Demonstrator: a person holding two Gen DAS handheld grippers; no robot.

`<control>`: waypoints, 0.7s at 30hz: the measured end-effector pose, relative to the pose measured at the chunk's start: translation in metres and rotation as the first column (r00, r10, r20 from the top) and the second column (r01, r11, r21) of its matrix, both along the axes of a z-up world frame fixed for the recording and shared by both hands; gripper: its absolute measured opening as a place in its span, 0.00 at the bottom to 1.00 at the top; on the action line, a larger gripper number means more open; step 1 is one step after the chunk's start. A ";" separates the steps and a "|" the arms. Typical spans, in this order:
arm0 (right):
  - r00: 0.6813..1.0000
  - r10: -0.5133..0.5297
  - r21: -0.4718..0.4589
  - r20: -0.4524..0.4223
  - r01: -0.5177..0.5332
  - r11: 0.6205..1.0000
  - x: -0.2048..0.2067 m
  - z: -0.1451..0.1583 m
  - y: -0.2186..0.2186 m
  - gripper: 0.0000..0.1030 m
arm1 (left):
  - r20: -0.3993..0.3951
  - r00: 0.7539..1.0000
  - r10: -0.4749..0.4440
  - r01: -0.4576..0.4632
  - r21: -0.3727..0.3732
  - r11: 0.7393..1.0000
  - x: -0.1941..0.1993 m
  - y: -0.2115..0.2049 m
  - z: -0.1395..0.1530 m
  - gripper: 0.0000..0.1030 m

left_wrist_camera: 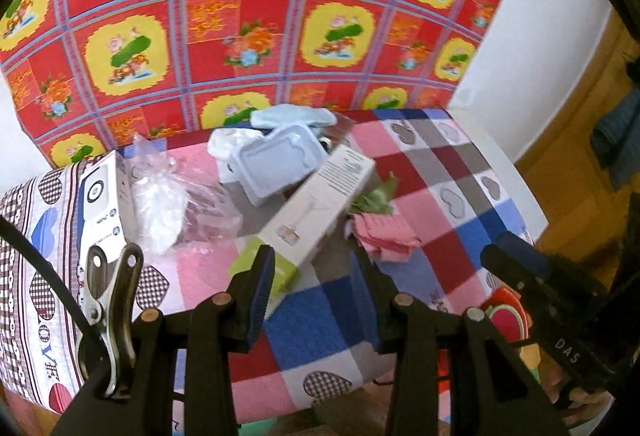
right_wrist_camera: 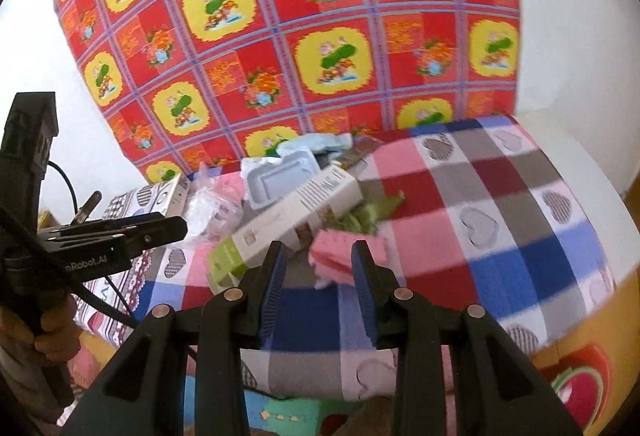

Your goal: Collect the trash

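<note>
Right wrist, pink paper (right_wrist_camera: 340,256) beyond empty claw (right_wrist_camera: 320,268)

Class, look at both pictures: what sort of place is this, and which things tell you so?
Probably a room in a home: a table under a checked heart-print cloth, a flowery red sheet hung behind it, and packaging litter such as a long cardboard box.

The checked table cloth (left_wrist_camera: 432,172) shows pink, dark red, blue, grey and white squares, with outlined hearts in the white ones. The hanging backdrop sheet (left_wrist_camera: 248,20) is red, gridded in blue-violet lines, with yellow panels bearing green and orange flower motifs. The long cardboard carton (left_wrist_camera: 320,204) is white with a lime-green end. The moulded plastic tray (left_wrist_camera: 276,164) is pale blue-grey. The crumpled paper wad (right_wrist_camera: 340,256) is pink. The gripper pads (right_wrist_camera: 274,284) are blue on black fingers.
</note>
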State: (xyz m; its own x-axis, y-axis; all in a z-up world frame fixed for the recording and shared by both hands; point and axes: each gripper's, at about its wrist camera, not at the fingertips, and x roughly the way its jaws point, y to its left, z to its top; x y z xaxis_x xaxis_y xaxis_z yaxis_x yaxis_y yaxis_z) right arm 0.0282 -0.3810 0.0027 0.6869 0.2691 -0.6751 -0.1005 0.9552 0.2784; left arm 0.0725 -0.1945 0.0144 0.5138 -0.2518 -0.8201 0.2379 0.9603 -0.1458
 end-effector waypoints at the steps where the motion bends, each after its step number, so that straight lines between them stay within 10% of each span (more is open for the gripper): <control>1: 1.000 0.014 -0.002 0.002 -0.014 1.000 0.006 0.000 0.002 0.34 | -0.002 1.000 0.011 -0.011 -0.003 1.000 0.004 0.001 0.000 0.39; 21: 0.962 0.265 -0.017 -0.068 -0.267 0.964 0.153 -0.027 0.013 0.34 | -0.137 0.953 0.270 -0.272 0.004 0.962 0.105 0.017 -0.048 0.39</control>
